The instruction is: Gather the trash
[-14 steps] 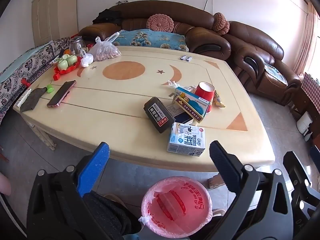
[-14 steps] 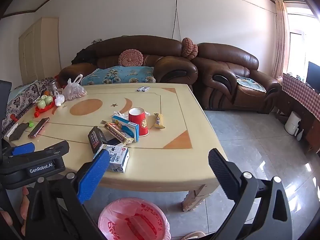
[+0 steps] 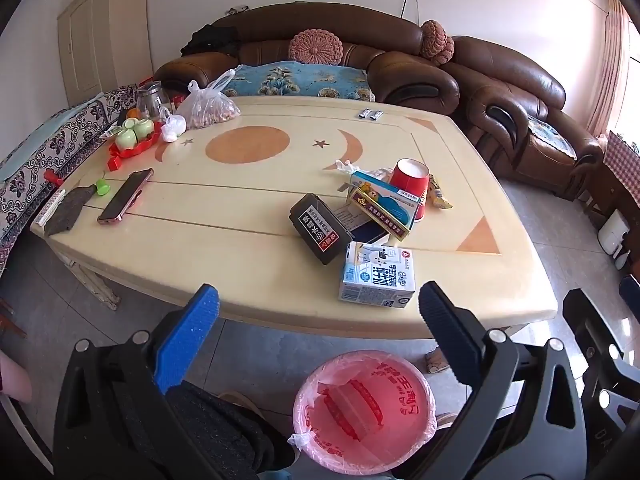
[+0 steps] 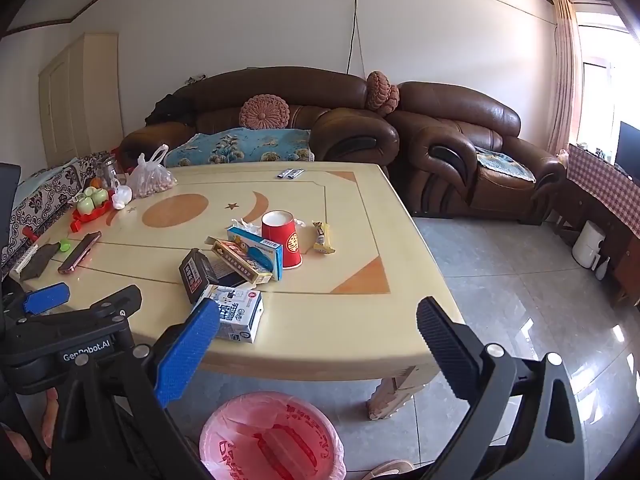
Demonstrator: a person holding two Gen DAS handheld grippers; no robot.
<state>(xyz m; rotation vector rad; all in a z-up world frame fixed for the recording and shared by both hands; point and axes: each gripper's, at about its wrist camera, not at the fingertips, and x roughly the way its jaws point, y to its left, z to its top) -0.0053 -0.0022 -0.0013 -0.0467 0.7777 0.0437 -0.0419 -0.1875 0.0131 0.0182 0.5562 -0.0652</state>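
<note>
Trash is heaped near the table's [image 3: 240,280] front right edge: a milk carton [image 3: 376,280] closest, then a black box [image 3: 318,229], a blue box [image 3: 382,204] and a red cup [image 3: 412,184], with the pink-lined bin [image 3: 362,410] on the floor below. Both the left gripper [image 3: 316,312] and right gripper [image 4: 316,320] hang spread and empty short of the edge, so collecting has seemingly not begun. The next move likely calls for reaching over the edge to the carton, with open floor to the right.
</note>
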